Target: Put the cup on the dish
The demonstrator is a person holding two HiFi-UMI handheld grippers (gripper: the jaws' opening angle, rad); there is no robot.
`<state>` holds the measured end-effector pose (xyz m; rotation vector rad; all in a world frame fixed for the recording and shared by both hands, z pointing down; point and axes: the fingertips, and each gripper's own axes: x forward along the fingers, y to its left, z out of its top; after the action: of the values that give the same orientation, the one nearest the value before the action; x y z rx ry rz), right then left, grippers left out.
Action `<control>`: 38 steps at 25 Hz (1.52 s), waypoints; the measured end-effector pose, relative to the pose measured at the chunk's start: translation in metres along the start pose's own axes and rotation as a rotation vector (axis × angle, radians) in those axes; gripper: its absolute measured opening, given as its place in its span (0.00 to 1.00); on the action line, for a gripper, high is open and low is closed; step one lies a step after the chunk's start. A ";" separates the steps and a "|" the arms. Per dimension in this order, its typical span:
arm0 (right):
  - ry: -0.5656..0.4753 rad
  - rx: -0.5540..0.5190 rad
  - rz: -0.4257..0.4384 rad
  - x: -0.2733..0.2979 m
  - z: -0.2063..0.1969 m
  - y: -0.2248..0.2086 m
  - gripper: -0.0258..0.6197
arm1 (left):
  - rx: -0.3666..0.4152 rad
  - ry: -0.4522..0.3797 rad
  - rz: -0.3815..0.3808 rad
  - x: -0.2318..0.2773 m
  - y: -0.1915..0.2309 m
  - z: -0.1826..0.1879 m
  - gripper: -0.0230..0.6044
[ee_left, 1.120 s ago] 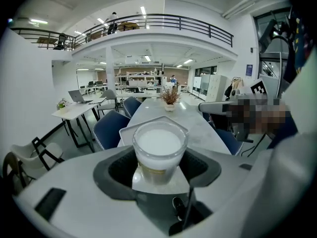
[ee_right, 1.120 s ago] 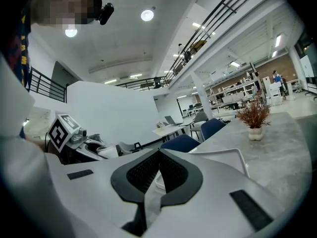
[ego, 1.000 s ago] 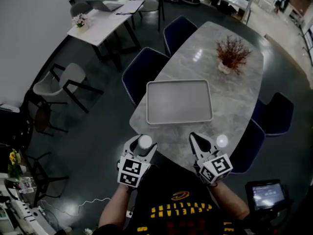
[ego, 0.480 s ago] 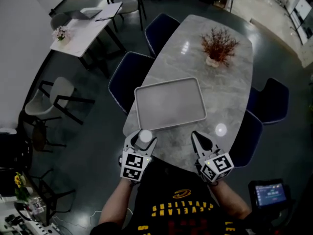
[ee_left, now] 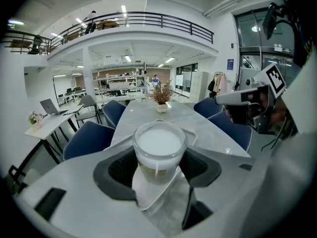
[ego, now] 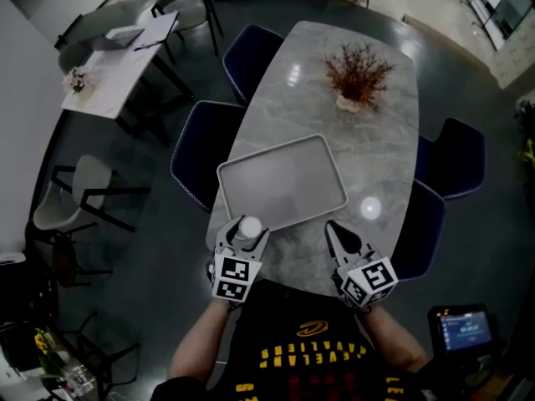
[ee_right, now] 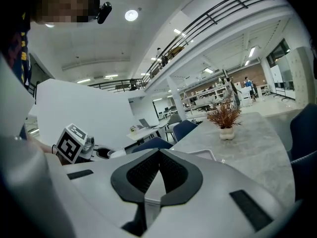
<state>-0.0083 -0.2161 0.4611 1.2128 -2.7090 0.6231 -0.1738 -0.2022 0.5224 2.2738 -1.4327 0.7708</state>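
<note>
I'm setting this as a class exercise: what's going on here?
A person is at a table with a hand-held gripper in each hand. The left hand-held gripper is shut on a white cup, held at the near edge of an empty grey tray. The right hand-held gripper is shut and empty beside it.

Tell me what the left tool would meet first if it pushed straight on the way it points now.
Likely the near rim of the grey tray, just ahead of the cup the left tool grips; height is unclear, so it might pass above.
</note>
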 end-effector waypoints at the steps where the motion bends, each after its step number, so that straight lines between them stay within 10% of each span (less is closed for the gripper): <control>1: 0.003 -0.006 -0.002 0.003 0.001 -0.001 0.04 | -0.002 -0.001 -0.007 0.005 0.001 0.001 0.45; 38: 0.112 0.038 -0.089 0.040 -0.027 -0.017 0.04 | -0.049 -0.034 0.013 0.140 0.055 -0.026 0.45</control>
<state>-0.0246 -0.2427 0.5016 1.2596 -2.5476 0.7109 -0.1824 -0.3117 0.6283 2.2538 -1.4661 0.6960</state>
